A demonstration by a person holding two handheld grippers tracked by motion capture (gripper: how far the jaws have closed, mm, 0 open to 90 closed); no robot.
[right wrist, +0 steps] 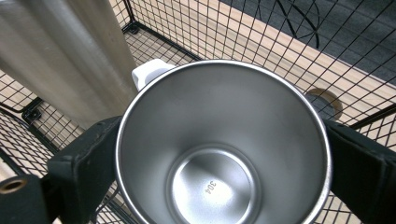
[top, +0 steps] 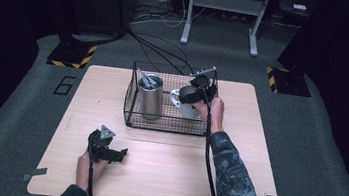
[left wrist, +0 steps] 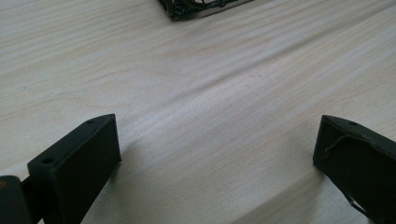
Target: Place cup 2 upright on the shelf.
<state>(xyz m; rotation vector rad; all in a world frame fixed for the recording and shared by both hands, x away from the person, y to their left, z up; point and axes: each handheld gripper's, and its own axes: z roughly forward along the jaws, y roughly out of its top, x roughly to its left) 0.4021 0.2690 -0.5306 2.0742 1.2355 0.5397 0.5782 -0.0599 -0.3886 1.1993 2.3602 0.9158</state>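
Observation:
A white mug (top: 188, 111) with a steel inside (right wrist: 224, 177) stands at the right end of a black wire basket (top: 166, 128). My right gripper (top: 190, 96) comes down over it, with one jaw pressed on each side of its rim; the gripper (right wrist: 224, 135) is shut on the mug. The mug's white handle (right wrist: 149, 72) points toward a tall steel cylinder (top: 149, 100) at the left end of the basket. My left gripper (top: 120, 155) rests low over the wooden table near the front left. Its jaws are wide apart (left wrist: 217, 140) with bare wood between them.
The steel cylinder (right wrist: 70, 56) stands close to the mug and has metal pieces sticking out of its top. Basket mesh (right wrist: 224, 32) walls in the mug. A round hole (right wrist: 324, 100) in the tabletop (top: 162, 177) lies beyond the basket. The basket's corner (left wrist: 196, 7) is far ahead of my left gripper.

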